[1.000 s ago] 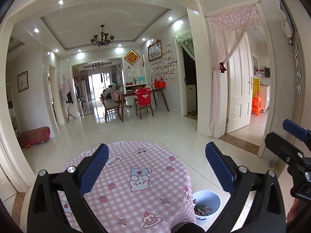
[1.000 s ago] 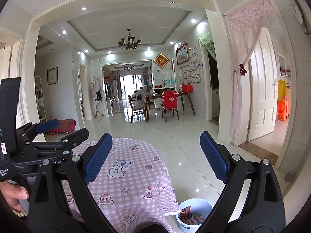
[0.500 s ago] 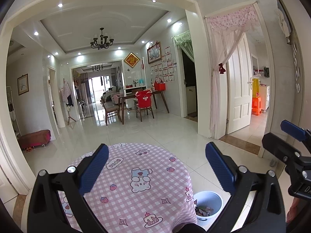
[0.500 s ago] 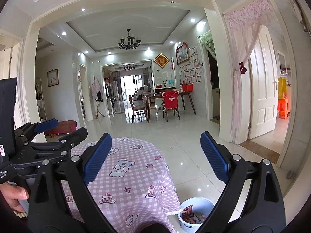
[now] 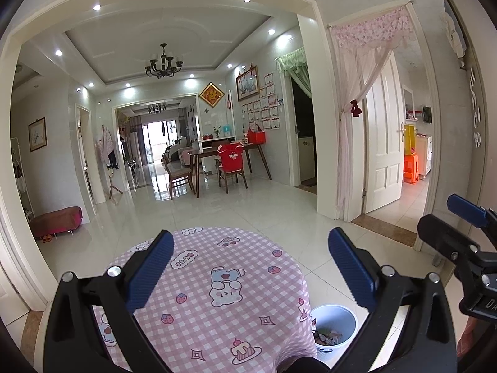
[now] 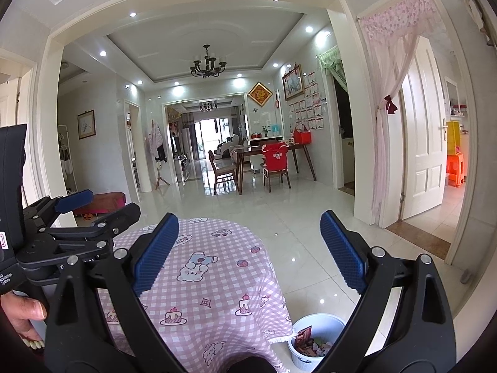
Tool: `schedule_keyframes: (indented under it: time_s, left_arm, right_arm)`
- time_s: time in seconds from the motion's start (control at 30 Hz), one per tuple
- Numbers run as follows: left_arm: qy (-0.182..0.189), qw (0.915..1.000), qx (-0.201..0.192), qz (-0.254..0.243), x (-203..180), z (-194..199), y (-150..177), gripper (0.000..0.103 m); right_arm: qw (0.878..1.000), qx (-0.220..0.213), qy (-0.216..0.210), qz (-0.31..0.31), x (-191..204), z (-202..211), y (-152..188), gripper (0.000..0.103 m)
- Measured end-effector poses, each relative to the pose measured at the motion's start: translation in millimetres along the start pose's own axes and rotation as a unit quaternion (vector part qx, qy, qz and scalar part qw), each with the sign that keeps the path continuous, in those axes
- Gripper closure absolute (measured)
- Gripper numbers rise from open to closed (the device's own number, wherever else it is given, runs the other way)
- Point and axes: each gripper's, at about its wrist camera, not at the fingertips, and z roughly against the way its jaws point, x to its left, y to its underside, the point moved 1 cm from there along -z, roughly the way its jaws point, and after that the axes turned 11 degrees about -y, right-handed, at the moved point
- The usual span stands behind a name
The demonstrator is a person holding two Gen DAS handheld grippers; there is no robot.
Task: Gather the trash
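Note:
A small white trash bin [image 5: 334, 324] [image 6: 313, 338] stands on the floor at the right of a round table, with colourful wrappers inside. The table wears a pink checked cloth [image 5: 223, 283] [image 6: 205, 276] with cartoon prints; no loose trash shows on its visible top. My left gripper [image 5: 248, 267] is open above the cloth, nothing between its blue pads. My right gripper [image 6: 250, 250] is also open and empty, held over the table's right side. Each gripper shows at the edge of the other's view: the right gripper [image 5: 459, 233], the left gripper [image 6: 77, 214].
Glossy tiled floor [image 6: 279, 205] stretches ahead to a dining table with chairs [image 6: 270, 161]. A white door with a pink curtain [image 5: 382, 155] stands at the right, a red bench [image 5: 57, 220] at the left wall. A person's hand [image 6: 23, 317] holds the left gripper's handle.
Both views have tilted up slightly, so the table and bin sit a little lower in frame. Both grippers stay open.

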Motion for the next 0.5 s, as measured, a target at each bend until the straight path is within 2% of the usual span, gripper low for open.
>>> schedule_keyframes:
  time_s: [0.5]
  left_arm:
    - [-0.003, 1.0000, -0.001, -0.001, 4.7, 0.3, -0.9, 0.005]
  right_arm:
    - [1.000, 0.000, -0.006, -0.002, -0.4, -1.3, 3.5, 0.012]
